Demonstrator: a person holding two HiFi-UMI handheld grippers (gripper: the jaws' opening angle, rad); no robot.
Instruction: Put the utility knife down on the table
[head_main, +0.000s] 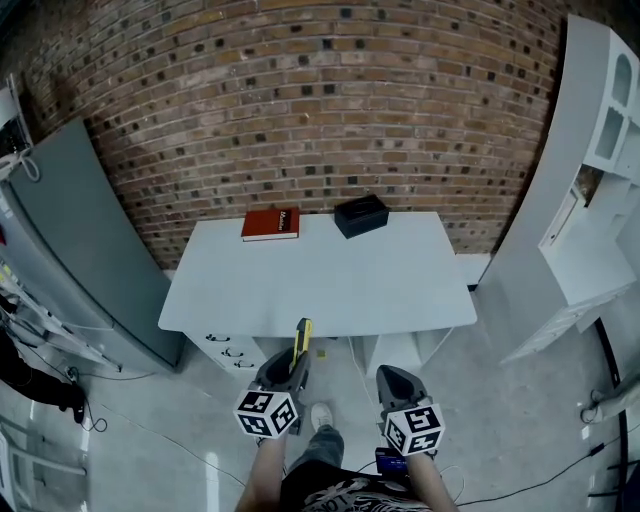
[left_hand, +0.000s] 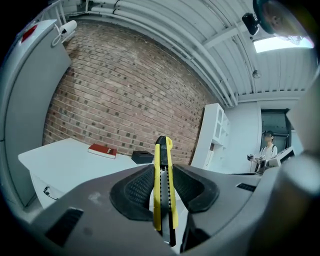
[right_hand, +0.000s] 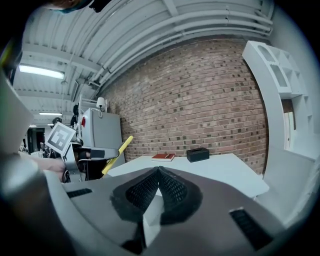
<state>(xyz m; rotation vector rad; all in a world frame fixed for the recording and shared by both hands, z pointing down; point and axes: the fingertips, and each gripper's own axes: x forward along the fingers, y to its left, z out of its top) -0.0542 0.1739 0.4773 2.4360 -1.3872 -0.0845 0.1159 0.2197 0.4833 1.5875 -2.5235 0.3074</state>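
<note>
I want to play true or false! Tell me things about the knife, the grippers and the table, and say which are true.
1. The left gripper holds the yellow utility knife. True.
2. The knife lies on the table. False: it is clamped in the left gripper's jaws.
3. The right gripper holds the red book. False: its jaws are shut on nothing; the book lies on the table.
4. A black box sits on the table near the brick wall. True.

The left tongs (left_hand: 163, 172) are hiding the utility knife's (left_hand: 163, 152) rear end (in both views); the red book's (head_main: 270, 224) lettering is showing too small.
</note>
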